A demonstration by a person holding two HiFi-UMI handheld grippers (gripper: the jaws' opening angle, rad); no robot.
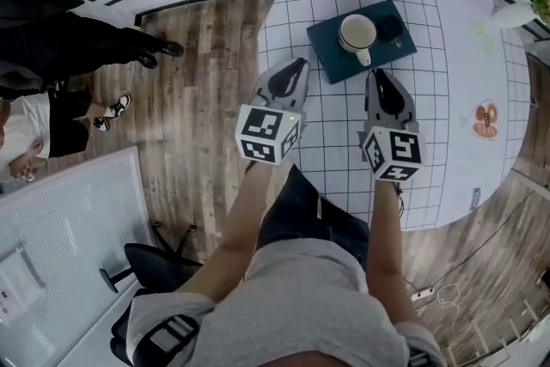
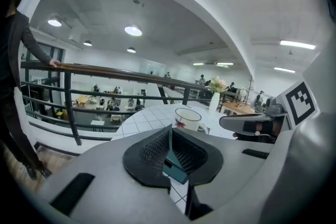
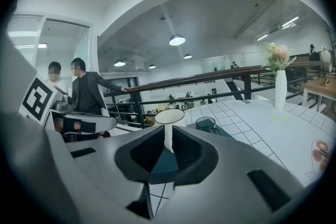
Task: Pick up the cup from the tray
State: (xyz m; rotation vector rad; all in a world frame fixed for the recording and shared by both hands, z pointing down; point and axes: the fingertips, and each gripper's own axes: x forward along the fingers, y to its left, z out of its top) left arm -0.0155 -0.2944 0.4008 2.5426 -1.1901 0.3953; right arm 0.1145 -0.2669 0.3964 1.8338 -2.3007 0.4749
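A white cup (image 1: 357, 33) stands on a dark teal tray (image 1: 331, 47) on the round table with a grid cloth, its handle turned toward me. My left gripper (image 1: 300, 63) hovers just left of the tray's near corner, its jaws shut and empty. In the left gripper view the cup (image 2: 188, 118) is ahead and slightly right of the left gripper (image 2: 170, 129). My right gripper (image 1: 375, 74) sits at the tray's near edge, pointing at the cup. In the right gripper view the cup (image 3: 169, 116) shows through a narrow slit between the right gripper's (image 3: 168, 137) jaws, with nothing gripped.
A small dark glass (image 1: 391, 28) shares the tray, right of the cup. A white vase (image 3: 280, 89) with flowers and a small saucer (image 1: 486, 120) stand further right on the table. People stand at a railing on the wooden floor (image 1: 206, 99) to the left.
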